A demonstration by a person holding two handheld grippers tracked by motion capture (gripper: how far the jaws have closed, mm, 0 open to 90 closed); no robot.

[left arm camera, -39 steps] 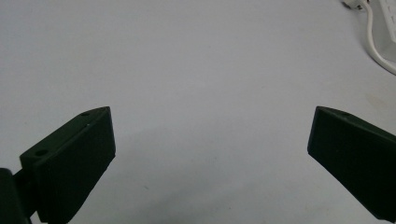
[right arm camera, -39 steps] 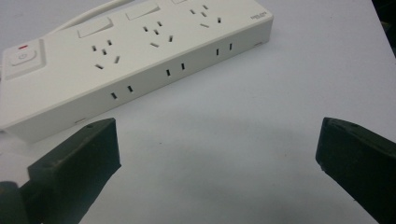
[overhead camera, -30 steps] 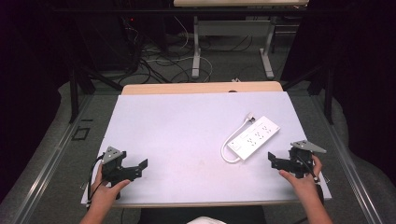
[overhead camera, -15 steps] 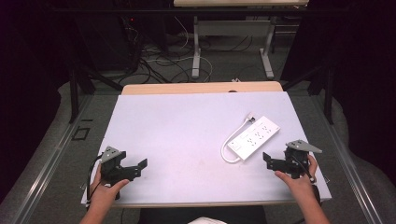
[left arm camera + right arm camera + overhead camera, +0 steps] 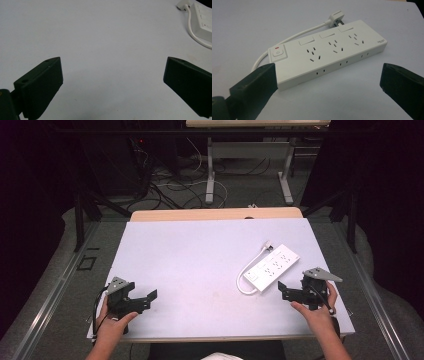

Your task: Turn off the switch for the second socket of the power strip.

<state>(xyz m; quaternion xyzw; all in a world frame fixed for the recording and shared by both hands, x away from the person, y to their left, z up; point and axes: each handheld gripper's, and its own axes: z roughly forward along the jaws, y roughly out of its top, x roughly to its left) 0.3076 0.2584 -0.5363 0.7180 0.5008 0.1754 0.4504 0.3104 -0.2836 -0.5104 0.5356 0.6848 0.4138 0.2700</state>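
A white power strip (image 5: 272, 267) lies on the white table (image 5: 200, 255) at the right, its short cable (image 5: 246, 272) looping to a plug (image 5: 268, 245) beside its far end. My right gripper (image 5: 281, 290) is open just in front of the strip's switch end; in the right gripper view the power strip (image 5: 329, 53) lies close ahead between the spread jaws, plug (image 5: 336, 15) behind it. My left gripper (image 5: 151, 298) is open near the front left edge, with bare table between its jaws. The left gripper view catches the power strip (image 5: 203, 22) at its far right.
A wooden strip (image 5: 215, 213) runs along the table's far edge. Behind it stand desk legs (image 5: 210, 167) and tangled floor cables (image 5: 165, 180). Dark curtains close off both sides. The table's front edge lies just under both hands.
My right gripper has moved left and slightly forward, closer to the power strip's near end. The left gripper has barely moved. Both stay open.
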